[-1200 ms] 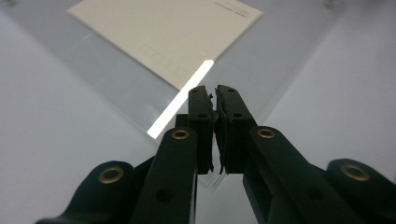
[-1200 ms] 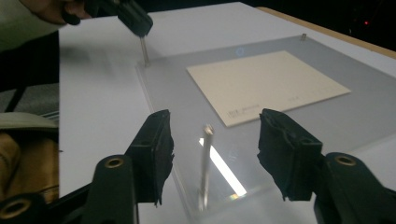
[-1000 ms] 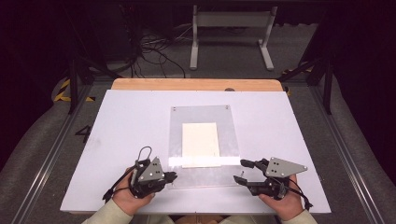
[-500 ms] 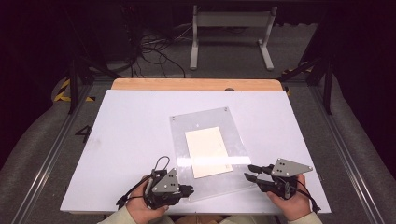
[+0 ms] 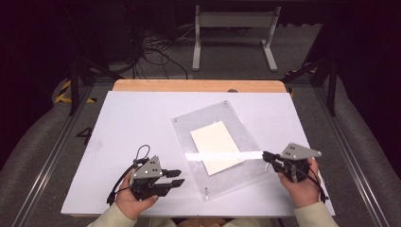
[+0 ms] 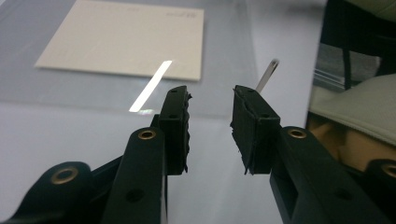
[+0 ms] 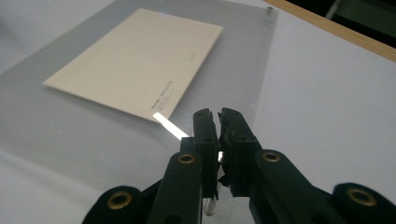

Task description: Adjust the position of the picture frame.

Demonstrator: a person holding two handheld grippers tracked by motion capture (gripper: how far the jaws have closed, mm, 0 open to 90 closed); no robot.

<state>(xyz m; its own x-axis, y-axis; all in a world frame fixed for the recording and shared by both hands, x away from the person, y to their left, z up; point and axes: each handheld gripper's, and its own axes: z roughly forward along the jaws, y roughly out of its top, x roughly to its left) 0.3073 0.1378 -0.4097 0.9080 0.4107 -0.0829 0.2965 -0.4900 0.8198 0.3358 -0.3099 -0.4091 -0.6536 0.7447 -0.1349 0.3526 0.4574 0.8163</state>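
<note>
**Acrylic plate: repositioning on the work surface, right-hand grip**

Acrylic plate (image 5: 246, 137) is lying flat on the white table (image 5: 132, 123), skewed to its edges, directly ahead of the right gripper (image 5: 267, 156) and just beyond the tips of the left gripper (image 5: 180, 177).

**Step in hand.** The right gripper's jaws have just been closing and are now clenched on the plate's nearest corner; a thin clear edge is showing between the pads in the right gripper view. The left gripper's jaws have just been opening; they are standing apart with nothing between them, released from the plate. The operator appears to be turning or dragging the plate with one hand.

**Next move.** The right gripper is likely needing a level pull with steady clamping, since the smooth edge may slip. The left gripper may be needed to re-grip the near edge.

**Count, largest first.**
- Table: one.
- Plate: one.
- Cream card (image 5: 216, 146) at the plate's centre, ahead of both grippers: one.
- Grippers: two.
- Corner pins (image 5: 206, 190): three discernible; a fourth at the clamped corner cannot be confirmed.
</note>
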